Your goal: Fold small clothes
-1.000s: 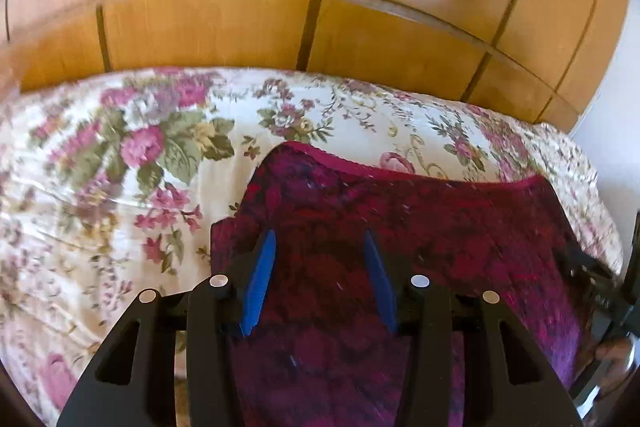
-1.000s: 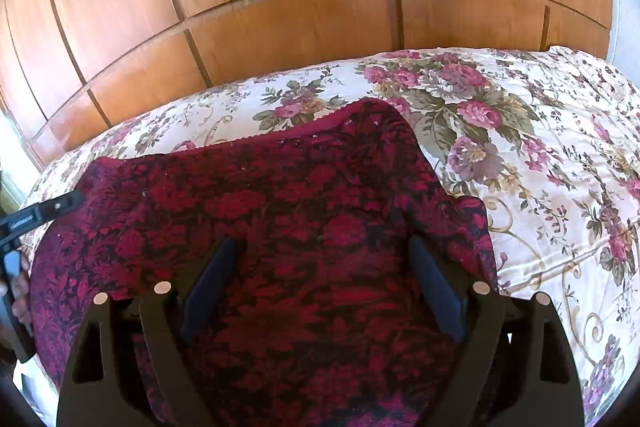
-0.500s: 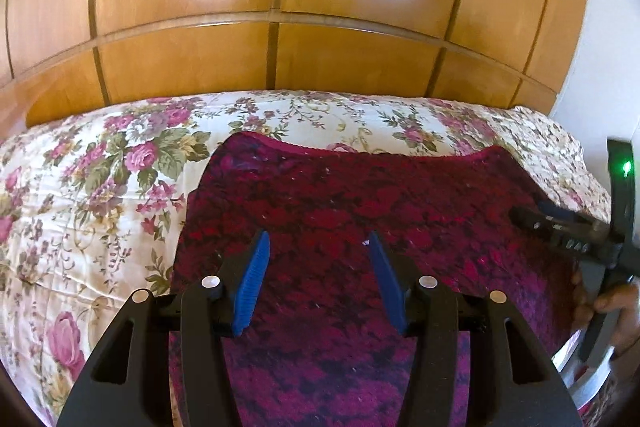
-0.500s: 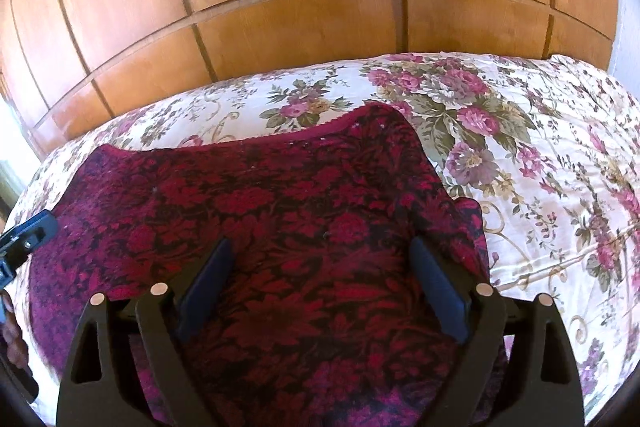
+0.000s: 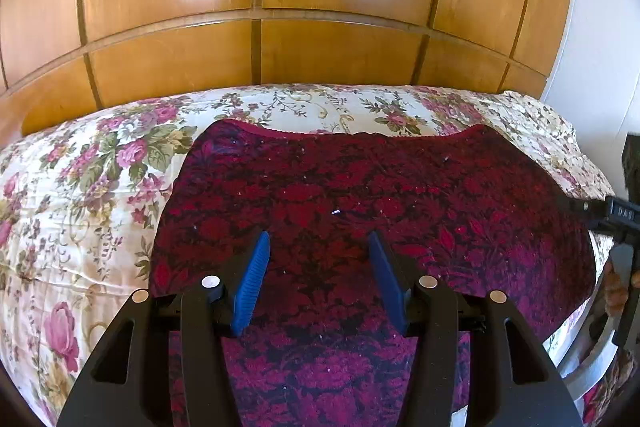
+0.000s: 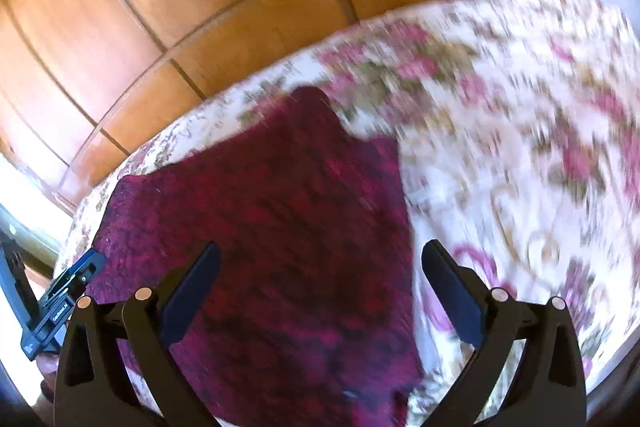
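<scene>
Floral bedspread (image 5: 76, 187) — red garment (image 5: 360, 195) lies crosswise.

Garment (image 5: 360, 195) lies on the bedspread (image 5: 80, 187); wooden panelling (image 5: 320, 7) stands behind.

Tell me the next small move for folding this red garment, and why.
Probably lower the right hand-held gripper onto the red garment's right edge. The garment lies flat on the floral bedspread; the jaws have just been opening, stand wide, hold nothing, and straddle that edge.
</scene>
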